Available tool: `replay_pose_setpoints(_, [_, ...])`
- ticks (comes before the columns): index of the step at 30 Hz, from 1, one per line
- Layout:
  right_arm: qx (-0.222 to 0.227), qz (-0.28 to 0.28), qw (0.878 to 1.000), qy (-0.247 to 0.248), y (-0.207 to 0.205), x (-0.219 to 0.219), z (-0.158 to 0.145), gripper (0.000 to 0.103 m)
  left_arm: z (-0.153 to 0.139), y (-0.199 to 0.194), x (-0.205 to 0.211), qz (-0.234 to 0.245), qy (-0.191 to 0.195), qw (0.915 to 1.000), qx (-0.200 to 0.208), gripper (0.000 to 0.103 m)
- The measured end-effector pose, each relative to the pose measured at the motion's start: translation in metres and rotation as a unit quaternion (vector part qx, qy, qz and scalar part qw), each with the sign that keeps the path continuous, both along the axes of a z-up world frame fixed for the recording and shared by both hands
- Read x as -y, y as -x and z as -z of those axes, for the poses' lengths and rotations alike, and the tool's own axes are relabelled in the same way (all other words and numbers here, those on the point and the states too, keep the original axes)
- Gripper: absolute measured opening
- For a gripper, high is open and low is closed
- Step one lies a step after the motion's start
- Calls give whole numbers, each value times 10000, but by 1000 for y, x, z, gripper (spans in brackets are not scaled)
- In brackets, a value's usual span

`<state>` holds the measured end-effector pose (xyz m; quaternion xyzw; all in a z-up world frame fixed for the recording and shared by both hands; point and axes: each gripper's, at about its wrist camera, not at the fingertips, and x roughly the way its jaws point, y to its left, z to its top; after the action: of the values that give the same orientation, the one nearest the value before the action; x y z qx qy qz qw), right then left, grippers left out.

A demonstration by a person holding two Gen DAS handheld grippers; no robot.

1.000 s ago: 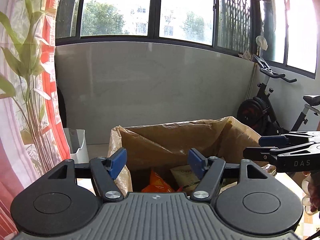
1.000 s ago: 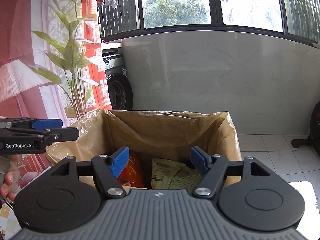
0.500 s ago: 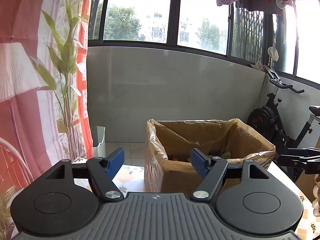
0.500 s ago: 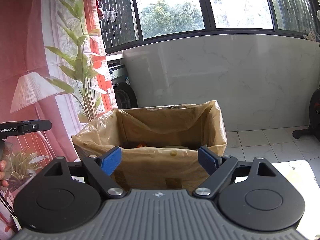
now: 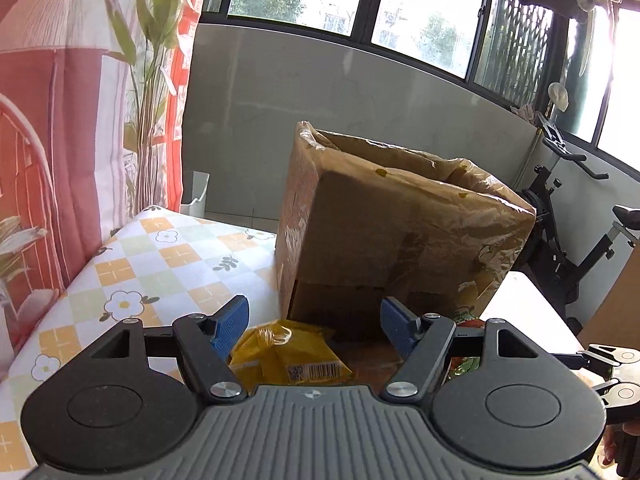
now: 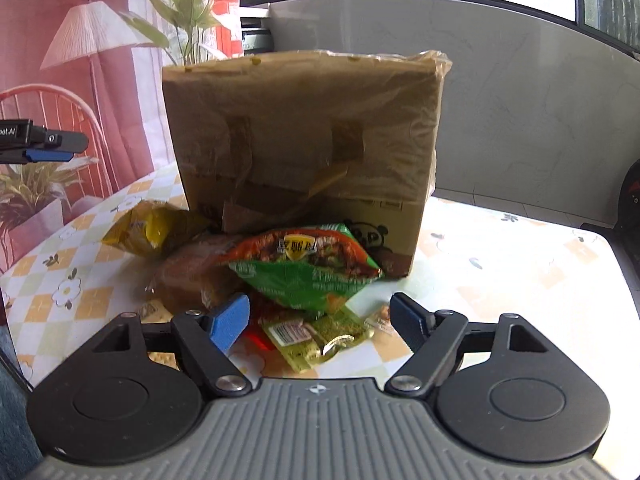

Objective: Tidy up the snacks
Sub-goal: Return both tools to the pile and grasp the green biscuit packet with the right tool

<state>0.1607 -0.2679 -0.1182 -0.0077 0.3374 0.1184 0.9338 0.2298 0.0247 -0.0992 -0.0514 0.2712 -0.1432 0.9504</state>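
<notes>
Hovering over loose snacks beside the box (image 6: 304,128).
Right gripper (image 6: 320,320) narrowing, empty, over green packet (image 6: 304,268); left gripper (image 5: 314,322) spread, empty, over yellow packet (image 5: 288,354).

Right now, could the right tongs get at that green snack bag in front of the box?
Probably yes: the right tongs stand open, the green bag lies on top just ahead, nothing between them.
</notes>
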Motion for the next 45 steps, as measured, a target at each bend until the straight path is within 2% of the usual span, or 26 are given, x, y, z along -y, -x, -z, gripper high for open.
replay_pose_setpoints(2, [-198, -102, 9997, 121, 7, 0, 13, 73, 11, 5, 7, 26, -34, 10000, -75, 74])
replay_pose_setpoints(8, [-514, -451, 9963, 524, 28, 1, 34, 72, 30, 15, 17, 32, -129, 9999, -94, 74])
replay_pose_setpoints(11, [-607, -593, 9940, 688, 32, 0, 42, 72, 34, 14, 16, 49, -62, 9999, -128, 74])
replay_pose_setpoints(16, [-734, -781, 9898, 943, 28, -7, 55, 72, 36, 19, 19, 139, -66, 9999, 49, 75])
replay_pose_setpoints(23, [-743, -635, 9930, 670, 12, -11, 64, 67, 48, 20, 27, 241, -221, 9993, -151, 75])
replay_pose_setpoints(27, [-751, -524, 9950, 395, 10, -10, 66, 56, 57, 21, 27, 244, -189, 9991, -287, 75])
replay_pose_setpoints(28, [-732, -518, 9952, 388, 11, -10, 65, 50, 59, 21, 27, 256, -182, 9990, -306, 75])
replay_pose_setpoints(31, [-685, -469, 9960, 327, 15, -11, 65, 43, 65, 24, 29, 340, -146, 9986, -390, 75])
replay_pose_setpoints(38, [-464, 49, 9989, 73, 21, -5, 67, 42, 76, 31, 39, 514, -213, 9975, -424, 75])
replay_pose_setpoints(42, [-281, 406, 9988, -12, 22, -4, 71, 42, 81, 33, 44, 733, -118, 9958, -538, 74])
replay_pose_setpoints(45, [-94, 470, 9988, 43, 27, -6, 75, 42, 85, 37, 50, 816, -117, 9951, -548, 74])
